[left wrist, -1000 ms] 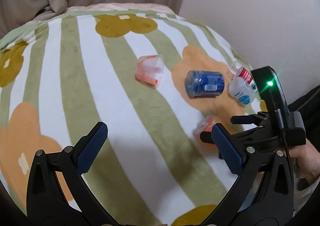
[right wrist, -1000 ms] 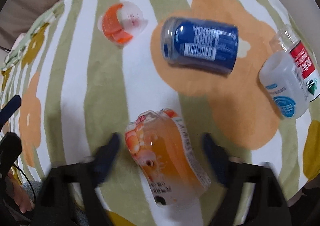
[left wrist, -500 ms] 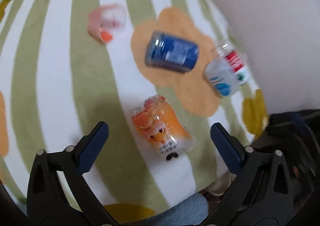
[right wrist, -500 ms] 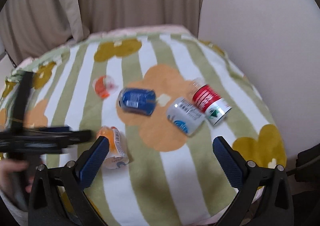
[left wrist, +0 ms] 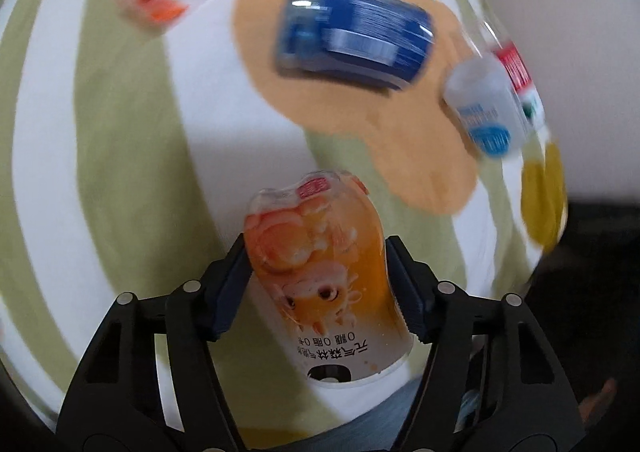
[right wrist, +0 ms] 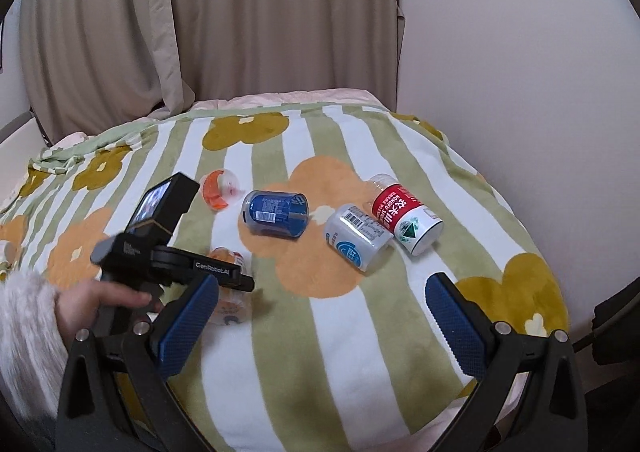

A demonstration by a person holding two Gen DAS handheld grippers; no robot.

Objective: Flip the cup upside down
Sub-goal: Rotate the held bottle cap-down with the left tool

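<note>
An orange jelly cup [left wrist: 320, 276] with a cartoon print lies on its side on the striped blanket [left wrist: 120, 132], its wide sealed end toward the camera. My left gripper [left wrist: 318, 264] is shut on it, one blue pad pressing each flank. In the right wrist view the same cup [right wrist: 232, 308] shows partly behind the left tool, which a hand [right wrist: 100, 300] holds. My right gripper [right wrist: 322, 292] hangs open above the blanket's near part, apart from every object, with nothing between its fingers.
A blue can [left wrist: 352, 40] lies on its side beyond the cup. A clear cup with orange inside [right wrist: 220, 188] lies farther left. A white bottle [right wrist: 356, 236] and a red-labelled bottle [right wrist: 404, 212] lie to the right. Curtains and a wall stand behind the bed.
My left gripper moved down onto the orange cup and shut on its sides. My right gripper holds the pulled-back, raised spot it reached after leaving the cup.
</note>
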